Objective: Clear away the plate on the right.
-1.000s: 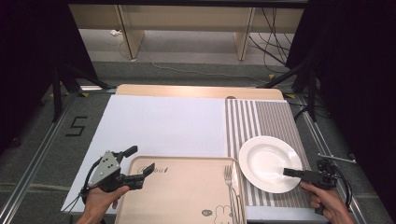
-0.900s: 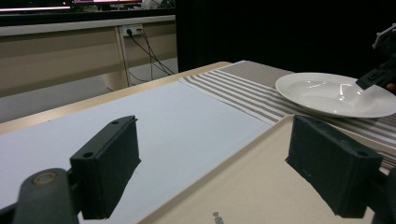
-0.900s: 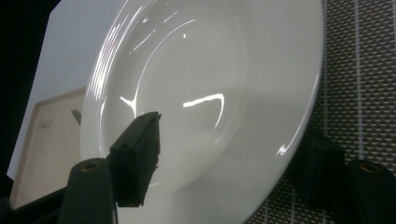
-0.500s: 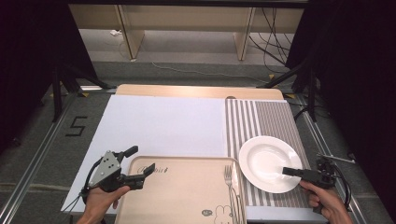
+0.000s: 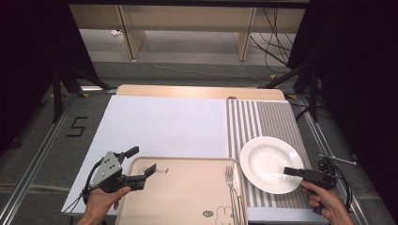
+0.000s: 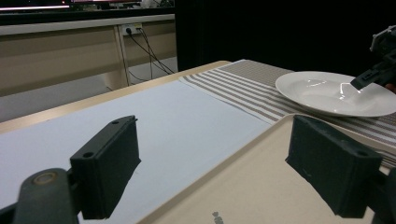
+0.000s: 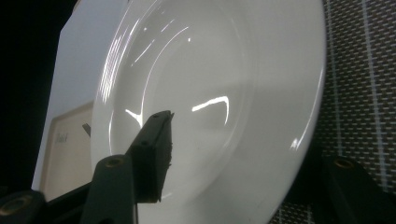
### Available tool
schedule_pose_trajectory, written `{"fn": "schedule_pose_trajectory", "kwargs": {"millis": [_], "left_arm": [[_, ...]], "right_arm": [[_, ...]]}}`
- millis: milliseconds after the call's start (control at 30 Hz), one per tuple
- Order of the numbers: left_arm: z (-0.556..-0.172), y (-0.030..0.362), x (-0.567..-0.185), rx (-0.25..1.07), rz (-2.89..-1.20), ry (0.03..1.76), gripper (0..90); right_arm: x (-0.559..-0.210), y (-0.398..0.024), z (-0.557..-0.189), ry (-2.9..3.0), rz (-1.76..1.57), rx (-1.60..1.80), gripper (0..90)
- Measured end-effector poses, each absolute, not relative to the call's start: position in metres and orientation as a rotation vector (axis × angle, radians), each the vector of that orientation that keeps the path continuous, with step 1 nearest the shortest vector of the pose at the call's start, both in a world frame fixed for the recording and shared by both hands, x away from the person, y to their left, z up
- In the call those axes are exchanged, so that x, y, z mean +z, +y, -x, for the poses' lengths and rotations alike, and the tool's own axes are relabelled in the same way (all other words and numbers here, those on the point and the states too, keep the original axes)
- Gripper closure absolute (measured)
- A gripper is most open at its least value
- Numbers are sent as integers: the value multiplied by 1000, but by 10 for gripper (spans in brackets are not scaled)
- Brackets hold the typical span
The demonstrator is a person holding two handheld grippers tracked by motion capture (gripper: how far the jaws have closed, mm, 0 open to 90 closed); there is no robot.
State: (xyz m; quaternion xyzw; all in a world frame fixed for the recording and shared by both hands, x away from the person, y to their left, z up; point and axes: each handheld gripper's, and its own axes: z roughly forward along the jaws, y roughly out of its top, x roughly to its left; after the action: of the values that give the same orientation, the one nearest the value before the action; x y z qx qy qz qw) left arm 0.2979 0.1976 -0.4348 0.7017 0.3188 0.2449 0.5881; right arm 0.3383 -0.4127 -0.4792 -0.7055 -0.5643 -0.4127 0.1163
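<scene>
A white plate [image 5: 265, 159] [image 6: 327, 91] [image 7: 210, 60] lies on the striped mat [image 5: 263, 117] at the right. My right gripper [image 5: 287, 172] [image 7: 252, 144] reaches over the plate's near right rim. One jaw hovers above the plate's bowl and the other sits below the rim. Its jaws have just been closing with the rim between them, and a gap still shows under the upper jaw. My left gripper [image 5: 143, 161] [image 6: 219, 163] is open and straddles the far left corner of the beige tray [image 5: 187, 187] [image 6: 261, 186], one jaw over the tray and one over the white mat [image 5: 164, 122].
A fork [image 5: 231, 180] lies along the tray's right side, close to the plate. The tray [image 7: 65, 154] sits at the table's near edge. Beyond the table are a floor with cables and a low shelf. Dark curtains stand at both sides.
</scene>
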Motion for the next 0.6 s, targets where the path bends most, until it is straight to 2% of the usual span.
{"fn": "schedule_pose_trajectory", "kwargs": {"millis": [433, 600], "left_arm": [[-298, 197, -435, 568, -1634, 742, 160], [-299, 197, -435, 567, -1638, 741, 160]], "right_arm": [[-482, -414, -338, -1618, 2075, -1223, 536], [-483, -414, -338, -1600, 2100, -1197, 596]]}}
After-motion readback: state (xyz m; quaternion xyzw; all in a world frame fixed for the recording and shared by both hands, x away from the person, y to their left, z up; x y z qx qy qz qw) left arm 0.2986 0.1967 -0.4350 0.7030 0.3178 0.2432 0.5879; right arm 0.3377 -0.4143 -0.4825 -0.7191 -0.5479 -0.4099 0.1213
